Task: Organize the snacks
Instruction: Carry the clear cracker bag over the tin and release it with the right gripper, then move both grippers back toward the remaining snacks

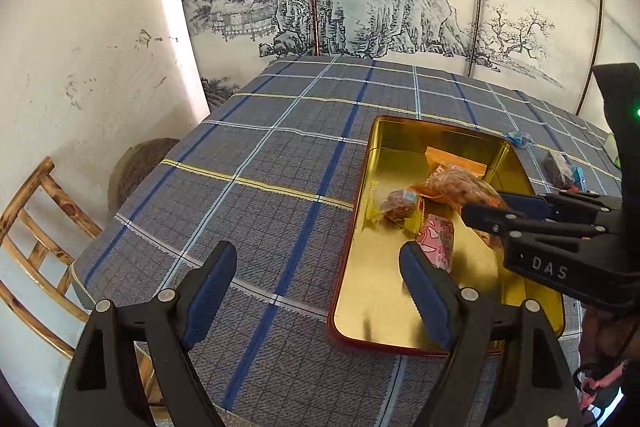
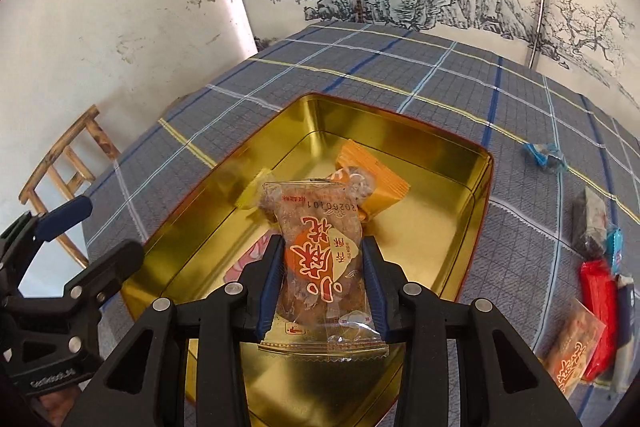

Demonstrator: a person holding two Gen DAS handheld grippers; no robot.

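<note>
Left wrist view: we see the left gripper [image 1: 316,283] wide and empty at bottom centre, one finger over the plaid cloth [image 1: 248,163], the other over the near rim of the gold tin [image 1: 400,323]. The right gripper [image 1: 486,207] enters from the right, over the tin, carrying an orange snack packet [image 1: 456,187]. A pink packet [image 1: 438,239] lies inside.

Right wrist view: the right gripper [image 2: 322,283] sits narrow, clamped on the snack packet [image 2: 320,259], at frame centre above the tin [image 2: 452,227]. We judge the step as placing; next calls for lowering and releasing. Loose snacks [image 2: 596,311] wait at the right edge.
</note>
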